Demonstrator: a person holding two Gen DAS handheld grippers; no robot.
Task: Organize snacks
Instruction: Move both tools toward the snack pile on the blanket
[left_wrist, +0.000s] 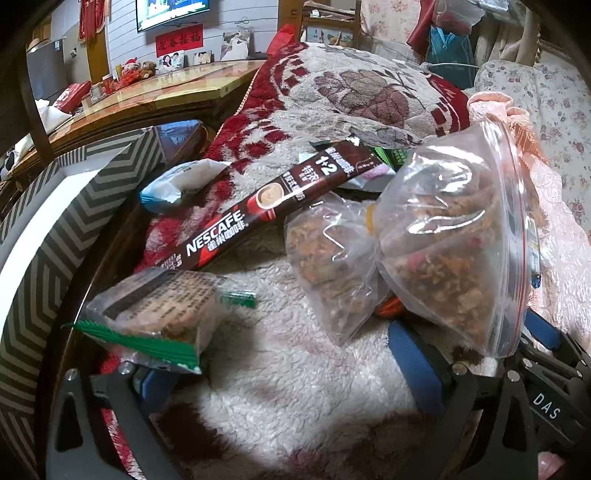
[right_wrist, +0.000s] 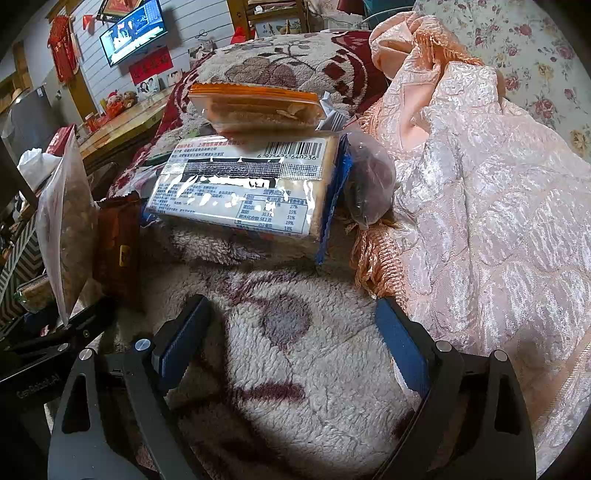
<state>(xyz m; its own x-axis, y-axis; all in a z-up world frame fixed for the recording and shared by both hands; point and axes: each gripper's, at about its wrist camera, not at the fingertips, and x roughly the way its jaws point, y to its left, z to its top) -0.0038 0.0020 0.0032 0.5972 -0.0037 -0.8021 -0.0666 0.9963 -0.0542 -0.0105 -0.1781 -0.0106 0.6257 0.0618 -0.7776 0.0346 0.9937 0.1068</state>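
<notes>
In the left wrist view my left gripper (left_wrist: 284, 365) is open over the fleece blanket. A green-edged cracker packet (left_wrist: 155, 314) lies over its left finger (left_wrist: 159, 384). A clear zip bag of dried mix (left_wrist: 436, 251) rests by its right finger (left_wrist: 413, 362). A Nescafe stick (left_wrist: 266, 206) and a white-blue packet (left_wrist: 177, 184) lie beyond. In the right wrist view my right gripper (right_wrist: 291, 343) is open and empty. Ahead lie a large biscuit pack (right_wrist: 243, 192) with an orange-edged packet (right_wrist: 258, 110) above it, and the zip bag (right_wrist: 66, 225) at left.
A chevron-patterned box (left_wrist: 44, 236) stands at the left. A pink quilt (right_wrist: 480, 206) lies bunched on the right. A brown packet (right_wrist: 118, 243) leans beside the zip bag. A wooden table (left_wrist: 147, 96) with clutter stands behind.
</notes>
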